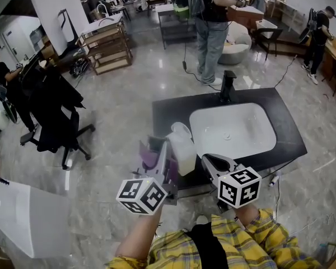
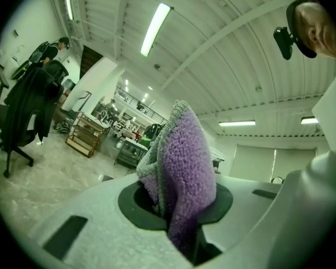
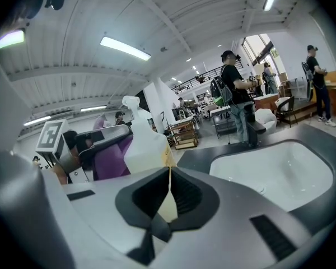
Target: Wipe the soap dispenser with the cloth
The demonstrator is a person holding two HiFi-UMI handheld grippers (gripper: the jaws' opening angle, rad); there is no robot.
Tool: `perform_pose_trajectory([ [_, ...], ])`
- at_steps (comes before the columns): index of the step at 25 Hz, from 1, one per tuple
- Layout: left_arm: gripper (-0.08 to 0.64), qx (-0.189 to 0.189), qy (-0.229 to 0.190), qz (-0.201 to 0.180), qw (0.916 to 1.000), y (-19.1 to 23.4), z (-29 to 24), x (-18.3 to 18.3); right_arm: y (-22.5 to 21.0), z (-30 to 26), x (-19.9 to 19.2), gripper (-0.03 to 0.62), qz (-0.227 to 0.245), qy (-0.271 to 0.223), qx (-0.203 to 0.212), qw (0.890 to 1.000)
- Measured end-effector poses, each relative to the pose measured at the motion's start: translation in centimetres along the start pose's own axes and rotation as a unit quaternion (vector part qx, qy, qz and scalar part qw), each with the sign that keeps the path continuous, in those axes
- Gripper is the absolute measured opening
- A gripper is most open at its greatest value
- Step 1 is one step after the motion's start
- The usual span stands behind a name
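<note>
One translucent white plastic soap dispenser [image 1: 182, 149] stands at the white basin's [image 1: 241, 122] nine o'clock. Left gripper [image 2: 179, 217] is clamped on one fluffy purple cloth [image 2: 185, 161]; right gripper's [image 3: 169, 198] jaws are pressed together, empty.

Head view: the left claw [image 1: 158, 150] masks most of the cloth [image 1: 148, 158] and the lower left side of the soap dispenser [image 1: 183, 149]. Right gripper view: the right claw [image 3: 169, 178] conceals the dispenser's base.

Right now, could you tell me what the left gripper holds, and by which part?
The left gripper pinches the fuzzy purple cloth at a bunched fold; the rest sticks out beyond the jaws.
</note>
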State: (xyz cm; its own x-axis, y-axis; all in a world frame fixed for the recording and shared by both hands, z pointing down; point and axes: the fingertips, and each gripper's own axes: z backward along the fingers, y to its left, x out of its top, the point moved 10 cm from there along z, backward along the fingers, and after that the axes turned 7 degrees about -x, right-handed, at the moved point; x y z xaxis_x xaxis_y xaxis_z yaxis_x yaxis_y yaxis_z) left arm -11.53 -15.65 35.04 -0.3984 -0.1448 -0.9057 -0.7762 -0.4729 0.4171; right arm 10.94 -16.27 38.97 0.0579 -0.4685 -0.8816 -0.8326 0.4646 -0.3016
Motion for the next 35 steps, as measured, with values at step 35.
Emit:
perform_pose_trajectory([
  [35,0.061,0.150,0.073,0.044,0.9850,5.4,0.3,-12.9,-1.9,-0.4,-2.4,0.008,0.007,0.051,0.000,0.999],
])
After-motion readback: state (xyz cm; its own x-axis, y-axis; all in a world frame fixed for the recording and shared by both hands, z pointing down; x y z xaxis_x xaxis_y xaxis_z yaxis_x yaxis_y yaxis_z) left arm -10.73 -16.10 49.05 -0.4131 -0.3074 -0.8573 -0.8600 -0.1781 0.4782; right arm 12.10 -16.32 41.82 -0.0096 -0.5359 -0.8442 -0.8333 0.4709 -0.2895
